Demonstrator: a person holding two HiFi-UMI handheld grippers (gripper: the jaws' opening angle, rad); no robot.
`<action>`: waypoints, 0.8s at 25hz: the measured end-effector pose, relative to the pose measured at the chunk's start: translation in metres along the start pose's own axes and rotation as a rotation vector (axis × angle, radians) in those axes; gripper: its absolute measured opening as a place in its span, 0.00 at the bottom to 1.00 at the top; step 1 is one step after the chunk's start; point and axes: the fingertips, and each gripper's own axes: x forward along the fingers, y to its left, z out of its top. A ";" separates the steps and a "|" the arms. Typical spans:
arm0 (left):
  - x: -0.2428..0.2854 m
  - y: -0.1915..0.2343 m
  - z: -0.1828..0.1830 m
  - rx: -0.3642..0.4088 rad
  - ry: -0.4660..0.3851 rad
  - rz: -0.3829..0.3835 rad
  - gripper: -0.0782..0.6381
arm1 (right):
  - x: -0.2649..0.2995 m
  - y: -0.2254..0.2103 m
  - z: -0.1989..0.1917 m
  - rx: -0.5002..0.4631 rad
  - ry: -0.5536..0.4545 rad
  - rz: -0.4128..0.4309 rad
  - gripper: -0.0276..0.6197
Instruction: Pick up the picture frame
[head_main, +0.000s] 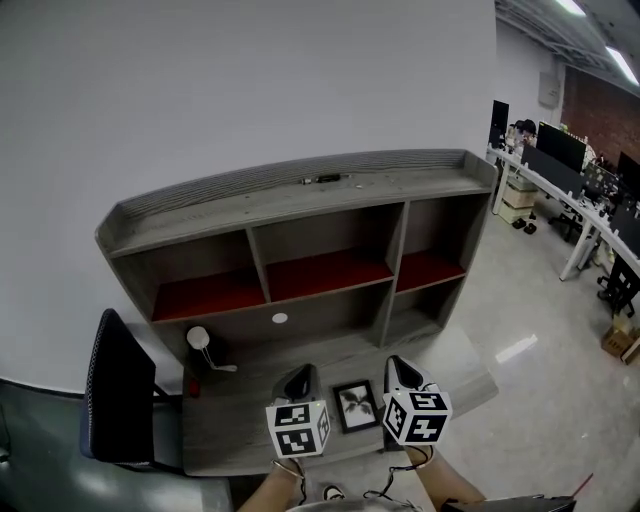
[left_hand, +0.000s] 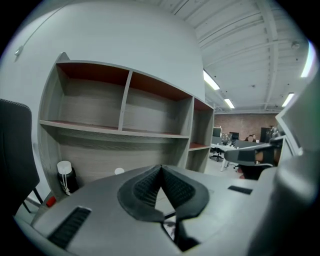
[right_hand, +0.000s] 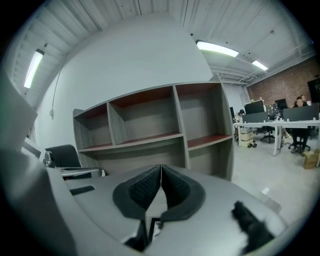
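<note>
Both claws shut and empty, picture frame flat on the bench between them

Left claw (head_main: 300, 381) and right claw (head_main: 402, 372) sit over the bench's (head_main: 230, 425) front edge, each pointing toward the shelf unit (head_main: 300, 215) at the back. In each gripper view the pads meet at the tips with nothing between them. The picture frame (head_main: 356, 405) lies face up close to the front edge, in the gap between the two claws: inward to the right of the left claw and inward to the left of the right one. It looks nearly square, its slightly longer sides running front to back, and neither claw is clearly nearer. My judgement is that either claw must open and swing inward and down to take an edge.
</note>
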 end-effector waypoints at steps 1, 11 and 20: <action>0.007 0.002 0.002 0.000 0.000 -0.005 0.12 | 0.007 -0.001 0.002 0.001 0.001 -0.005 0.09; 0.065 0.024 0.004 -0.027 0.023 -0.027 0.12 | 0.058 -0.010 0.005 -0.005 0.028 -0.034 0.09; 0.080 0.028 -0.018 -0.069 0.093 0.013 0.12 | 0.076 -0.018 -0.011 -0.025 0.108 -0.007 0.09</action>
